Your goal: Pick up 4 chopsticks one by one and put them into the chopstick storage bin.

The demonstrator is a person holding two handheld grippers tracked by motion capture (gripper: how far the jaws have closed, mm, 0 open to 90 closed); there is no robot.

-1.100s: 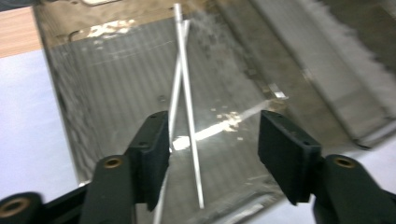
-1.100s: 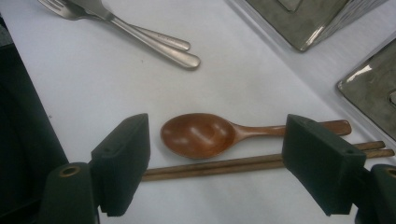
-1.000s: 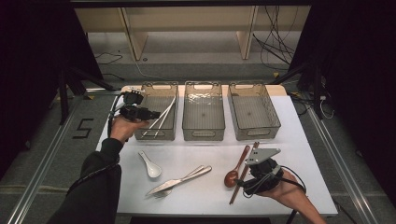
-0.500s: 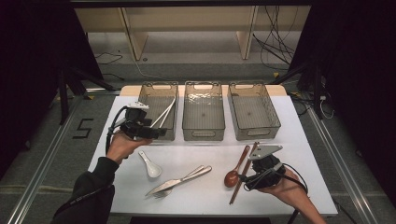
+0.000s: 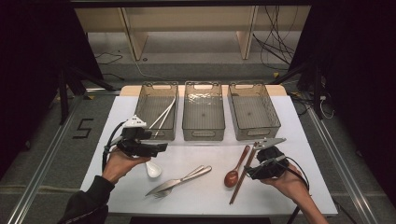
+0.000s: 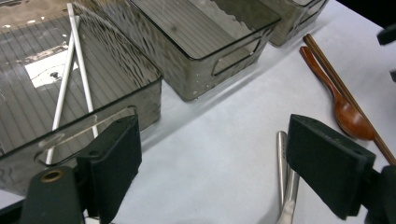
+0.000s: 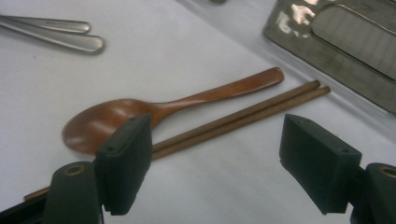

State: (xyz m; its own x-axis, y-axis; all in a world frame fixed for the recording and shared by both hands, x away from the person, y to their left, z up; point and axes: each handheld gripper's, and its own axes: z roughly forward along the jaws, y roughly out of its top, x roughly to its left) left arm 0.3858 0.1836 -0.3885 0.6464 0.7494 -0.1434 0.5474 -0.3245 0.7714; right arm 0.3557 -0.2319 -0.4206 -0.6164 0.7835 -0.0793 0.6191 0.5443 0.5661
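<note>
Left gripper (image 5: 161, 147): jaws spread wide, just opened further, nothing between them; held over the white table (image 5: 205, 196) by the near end of the left bin (image 5: 156, 133).
White chopsticks (image 5: 164, 115): lay crossed inside that left bin.
White spoon (image 5: 152, 169): rested on the table beside the left hand.
Right gripper (image 7: 215, 163): jaws apart and empty, poised just above the brown chopsticks (image 7: 243, 116).
Wooden spoon (image 7: 140, 114): lay alongside those chopsticks.
Metal cutlery (image 5: 180, 179): lay between the two hands.

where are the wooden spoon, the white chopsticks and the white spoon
wooden spoon (image 7: 100, 123), right gripper view, on its bowl
white chopsticks (image 6: 65, 79), left gripper view, mid-shaft
white spoon (image 5: 153, 170), high view, on its bowl
</note>
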